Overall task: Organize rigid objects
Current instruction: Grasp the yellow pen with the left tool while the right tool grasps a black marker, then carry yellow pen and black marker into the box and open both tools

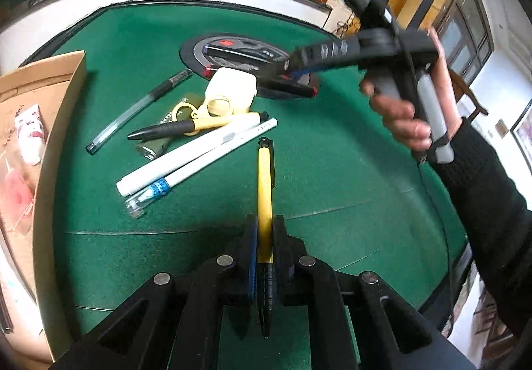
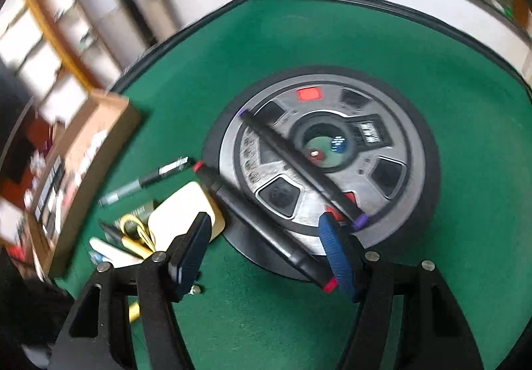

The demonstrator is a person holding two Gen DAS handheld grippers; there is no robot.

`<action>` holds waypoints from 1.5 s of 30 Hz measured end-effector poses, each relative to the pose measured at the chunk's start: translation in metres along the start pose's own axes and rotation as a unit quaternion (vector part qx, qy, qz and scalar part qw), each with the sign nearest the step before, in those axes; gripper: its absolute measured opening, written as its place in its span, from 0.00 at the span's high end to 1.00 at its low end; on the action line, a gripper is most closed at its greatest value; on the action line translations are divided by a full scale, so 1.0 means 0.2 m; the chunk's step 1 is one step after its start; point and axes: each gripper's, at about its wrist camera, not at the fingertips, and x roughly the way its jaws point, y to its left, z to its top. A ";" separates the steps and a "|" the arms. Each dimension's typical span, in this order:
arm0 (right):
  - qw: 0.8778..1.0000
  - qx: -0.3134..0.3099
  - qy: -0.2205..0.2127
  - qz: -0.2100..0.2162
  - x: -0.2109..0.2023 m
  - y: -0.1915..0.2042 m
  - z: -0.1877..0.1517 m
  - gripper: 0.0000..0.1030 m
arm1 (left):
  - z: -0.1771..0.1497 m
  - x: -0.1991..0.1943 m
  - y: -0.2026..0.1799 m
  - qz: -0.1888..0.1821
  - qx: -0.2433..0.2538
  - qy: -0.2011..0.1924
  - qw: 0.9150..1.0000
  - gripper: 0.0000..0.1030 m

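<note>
Yellow pen [image 1: 265, 200] clamped in left claw [image 1: 265, 237], seemingly above open felt.

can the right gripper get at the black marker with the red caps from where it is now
Probably yes. The right gripper is open and empty above the red-capped black marker, which lies exposed along the round panel's edge with nothing covering it.

Even indoor light is seen, with soft shadows cast on the green tabletop [image 1: 332, 170] ahead of the left claw [image 1: 265, 237]. Heavy fisheye bending is seen at every edge. The right claw [image 2: 266, 243] view is smeared by motion blur, worst to its left.
</note>
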 end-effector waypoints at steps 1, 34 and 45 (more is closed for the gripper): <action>1.000 -0.020 0.010 -0.006 0.02 0.03 -0.01 0.38 | 0.00 -0.01 0.00 -0.003 -0.001 -0.002 1.000 0.93; 0.990 0.031 -0.112 0.074 -0.42 0.74 -0.39 0.86 | -0.12 -0.75 0.35 0.070 -0.143 -0.146 0.976 0.93; 0.982 0.008 -0.058 0.177 -0.10 1.40 -0.07 0.86 | -0.24 -0.92 0.86 0.189 -0.271 -0.142 0.933 0.93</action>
